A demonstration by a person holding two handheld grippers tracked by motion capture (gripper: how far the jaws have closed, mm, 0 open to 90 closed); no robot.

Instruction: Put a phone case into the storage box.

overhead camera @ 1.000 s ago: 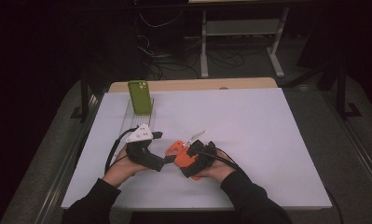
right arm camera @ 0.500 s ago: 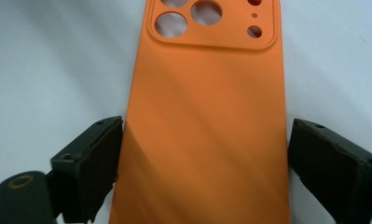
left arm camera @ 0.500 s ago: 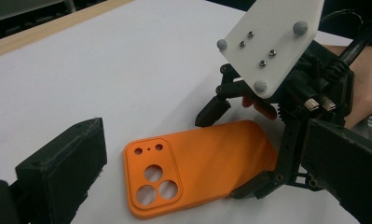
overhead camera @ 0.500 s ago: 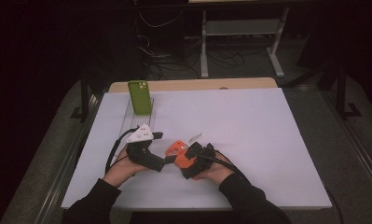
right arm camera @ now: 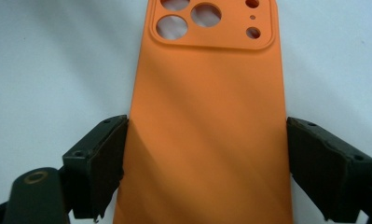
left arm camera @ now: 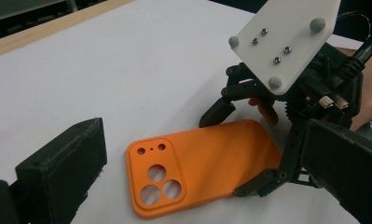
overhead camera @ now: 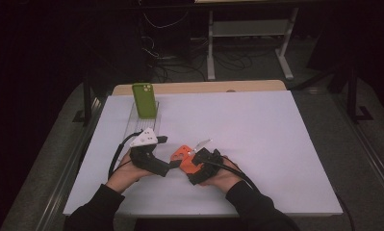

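the phone case (overhead camera: 184,157) lies flat on the worktop (overhead camera: 257,130) near its front edge, left of centre, between the left gripper (overhead camera: 161,168) and right gripper (overhead camera: 195,166). a phone (overhead camera: 145,100) stands in a rack (overhead camera: 137,124) near the back left corner.

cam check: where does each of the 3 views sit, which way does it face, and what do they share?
High view: above the person's side, facing forward and down on the white table; forearms, both hands, left tongs, right tongs, green phone.
Left gripper view: on the left tongs, looking along its black jaws at the orange phone case and the right tongs.
Right gripper view: on the right tongs, jaws just closing, flanking the case.
Shared: case, table.
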